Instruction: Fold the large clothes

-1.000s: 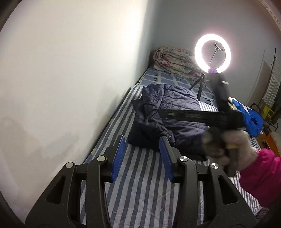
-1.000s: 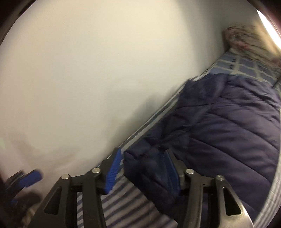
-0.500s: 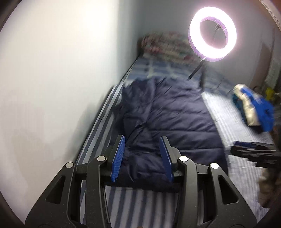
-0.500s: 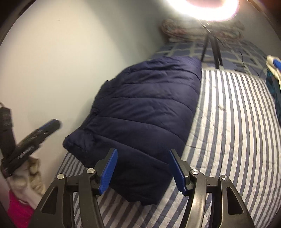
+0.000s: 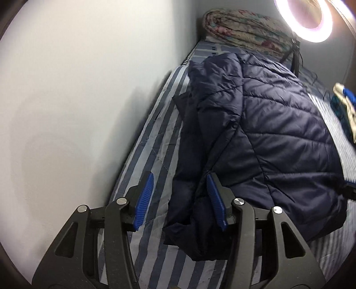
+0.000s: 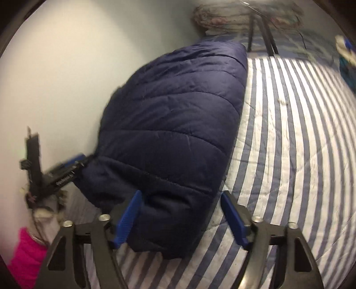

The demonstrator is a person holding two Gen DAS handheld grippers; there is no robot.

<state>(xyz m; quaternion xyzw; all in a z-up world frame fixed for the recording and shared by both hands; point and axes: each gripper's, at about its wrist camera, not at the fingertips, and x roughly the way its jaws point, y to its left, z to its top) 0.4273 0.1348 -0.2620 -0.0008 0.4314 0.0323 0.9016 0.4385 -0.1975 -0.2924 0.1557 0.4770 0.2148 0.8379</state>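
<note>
Striped bedsheet (image 6: 289, 133) — rolled floral quilt (image 5: 242, 29) at far end, ring light (image 5: 304, 20) beside it.

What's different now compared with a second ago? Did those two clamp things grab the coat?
Both have closed in on the near end of the navy puffer jacket. The left gripper now has a dark fold between its open jaws; the right gripper straddles the near corner, jaws open. Neither has gripped yet. The jacket looks unmoved on the striped bed, ring light and rolled quilt unchanged.

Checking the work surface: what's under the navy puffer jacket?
The navy puffer jacket lies on a blue-and-white striped bedsheet, visible all around it. Whatever sits directly beneath the jacket is covered.
</note>
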